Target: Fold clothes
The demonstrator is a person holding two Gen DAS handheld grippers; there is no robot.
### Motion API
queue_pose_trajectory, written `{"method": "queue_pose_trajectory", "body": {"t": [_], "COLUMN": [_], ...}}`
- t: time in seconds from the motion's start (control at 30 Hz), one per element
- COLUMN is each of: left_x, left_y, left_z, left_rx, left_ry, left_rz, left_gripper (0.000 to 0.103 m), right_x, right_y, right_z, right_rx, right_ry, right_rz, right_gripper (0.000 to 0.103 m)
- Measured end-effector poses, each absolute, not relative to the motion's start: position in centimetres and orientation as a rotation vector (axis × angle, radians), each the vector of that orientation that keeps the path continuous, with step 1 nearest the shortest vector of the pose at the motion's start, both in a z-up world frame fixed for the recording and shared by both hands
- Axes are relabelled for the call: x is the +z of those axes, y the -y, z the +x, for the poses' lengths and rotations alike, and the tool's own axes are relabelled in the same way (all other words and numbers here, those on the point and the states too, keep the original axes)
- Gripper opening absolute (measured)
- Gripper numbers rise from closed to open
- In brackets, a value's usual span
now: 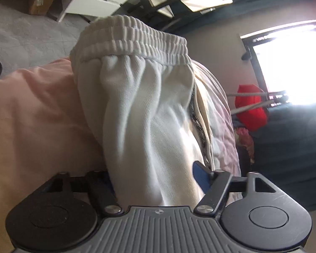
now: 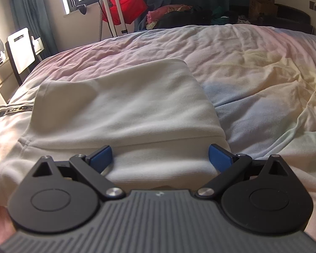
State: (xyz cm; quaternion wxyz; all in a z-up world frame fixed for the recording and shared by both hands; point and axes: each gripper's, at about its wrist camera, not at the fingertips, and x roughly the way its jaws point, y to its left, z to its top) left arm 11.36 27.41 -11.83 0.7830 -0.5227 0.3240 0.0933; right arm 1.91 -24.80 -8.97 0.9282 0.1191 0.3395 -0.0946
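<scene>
White sweatpants (image 1: 149, 109) with a ribbed elastic waistband (image 1: 134, 40) fill the left wrist view, which is tilted sideways. My left gripper (image 1: 155, 179) is shut on a bunched fold of them; only its right blue pad (image 1: 200, 175) shows, the left one is hidden by cloth. In the right wrist view the same white pants (image 2: 120, 109) lie folded flat on the bed, with a black patterned side stripe (image 2: 12, 110) at the left. My right gripper (image 2: 160, 158) is open, its blue pads (image 2: 218, 158) either side of the folded near edge.
A rumpled pastel bed cover (image 2: 252, 67) spreads to the right and beyond the pants. A pile of dark and pink clothes (image 2: 179, 15) lies at the bed's far edge. A red bag (image 2: 124, 6), a white stand and a window are beyond. A white chair (image 2: 21, 50) stands at left.
</scene>
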Motion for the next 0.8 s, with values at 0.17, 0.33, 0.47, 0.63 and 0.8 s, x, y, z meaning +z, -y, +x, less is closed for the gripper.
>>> {"method": "queue_pose_trajectory", "body": {"t": [0.17, 0.33, 0.47, 0.63, 0.8], "left_x": [-11.3, -7.5, -2.9, 1.8, 4.0], "left_y": [-28.0, -24.4, -18.8, -9.7, 2.6], "left_z": [11.0, 10.7, 10.1, 8.5, 8.2], "left_rx": [0.248, 0.221, 0.188, 0.096, -0.043], "left_ry": [-0.598, -0.488, -0.365, -0.205, -0.109], "left_rz": [-1.092, -0.854, -0.564, -0.283, -0.121], "left_gripper": [0.014, 0.010, 0.010, 0.009, 0.009], "right_x": [-6.6, -7.6, -7.6, -2.6, -0.1], "right_y": [23.1, 20.5, 20.6, 23.9, 28.7], "right_z": [0.3, 0.8, 0.9, -2.0, -4.0], "right_rx": [-0.122, -0.031, -0.034, -0.023, -0.115], "right_ry": [-0.642, -0.681, -0.720, -0.559, -0.483], "right_rz": [0.231, 0.164, 0.210, 0.350, 0.449], "right_gripper": [0.100, 0.100, 0.100, 0.100, 0.100]}}
